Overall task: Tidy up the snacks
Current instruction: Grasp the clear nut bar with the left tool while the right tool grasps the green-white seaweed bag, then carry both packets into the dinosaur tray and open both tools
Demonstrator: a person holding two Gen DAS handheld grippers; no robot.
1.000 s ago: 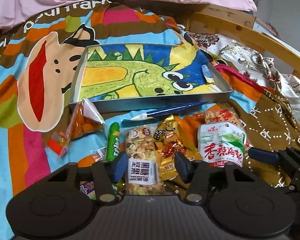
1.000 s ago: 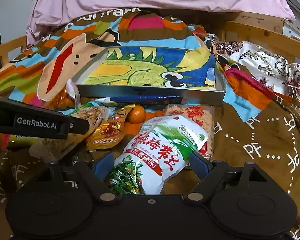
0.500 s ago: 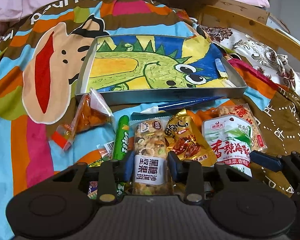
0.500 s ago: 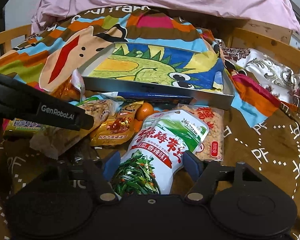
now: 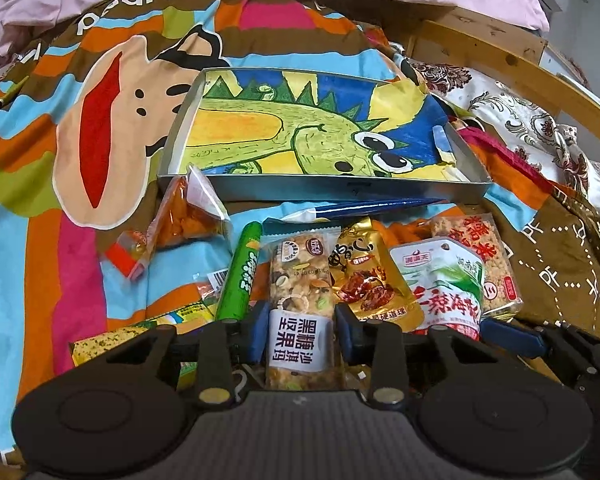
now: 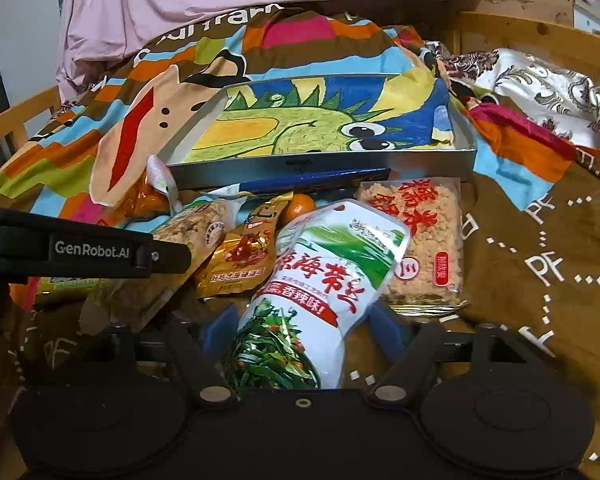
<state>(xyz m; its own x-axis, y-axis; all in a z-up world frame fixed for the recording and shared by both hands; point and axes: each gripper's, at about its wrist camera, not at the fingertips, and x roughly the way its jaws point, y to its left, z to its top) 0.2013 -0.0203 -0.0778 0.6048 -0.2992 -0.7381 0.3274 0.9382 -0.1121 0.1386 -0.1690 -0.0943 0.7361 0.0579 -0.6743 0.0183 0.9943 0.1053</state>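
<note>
Soft bedding invites slippage: left gripper (image 5: 298,330) fingers pinch the nut bar (image 5: 300,312), while right gripper (image 6: 300,330) fingers straddle the seaweed pouch (image 6: 320,288) without gripping it.

We see a glossy plastic seaweed pouch (image 6: 320,280), a shiny gold foil packet (image 5: 370,276), a matt metal tray (image 5: 320,188) and a soft cloth blanket (image 5: 40,184).

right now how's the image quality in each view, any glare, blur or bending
Left wrist view: sharp in the centre, glare on the gold packet, heavy fisheye curving the tray rim, corners black. Right wrist view: dimmer, lower left in shadow, seaweed pouch crisp, wooden bed rail bowed.
</note>
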